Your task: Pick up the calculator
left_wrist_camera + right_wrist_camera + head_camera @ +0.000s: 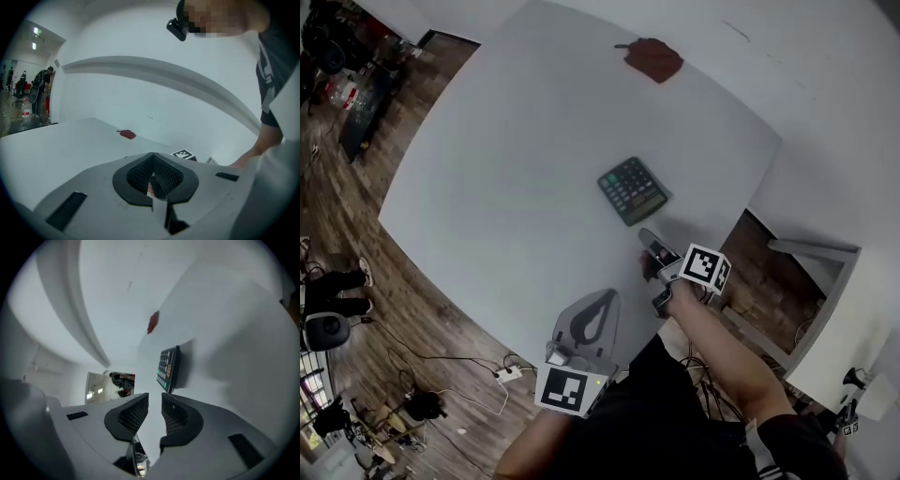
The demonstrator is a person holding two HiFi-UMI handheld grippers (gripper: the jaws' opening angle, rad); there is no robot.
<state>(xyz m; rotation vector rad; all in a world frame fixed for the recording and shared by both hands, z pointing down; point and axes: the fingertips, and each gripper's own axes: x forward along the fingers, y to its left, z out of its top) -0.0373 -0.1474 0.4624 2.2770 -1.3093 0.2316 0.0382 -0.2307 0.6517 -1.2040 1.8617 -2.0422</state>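
Observation:
The dark calculator (633, 190) lies flat on the white table (497, 178), keys up, right of the middle. My right gripper (652, 253) hovers just short of its near edge, turned on its side. In the right gripper view the calculator (168, 369) stands a little ahead of the right gripper (154, 401), whose jaws are open by a narrow gap with nothing between them. My left gripper (607, 298) hangs at the table's near edge, well back from the calculator. Seen in its own view, the left gripper (152, 159) has its jaw tips touching, shut and empty.
A red-brown scrap (654, 58) lies at the table's far side. Beyond the table's left edge is wooden floor with cables and a power strip (508, 373). A white unit (825, 309) stands close to the table on the right. People (40, 82) stand far off.

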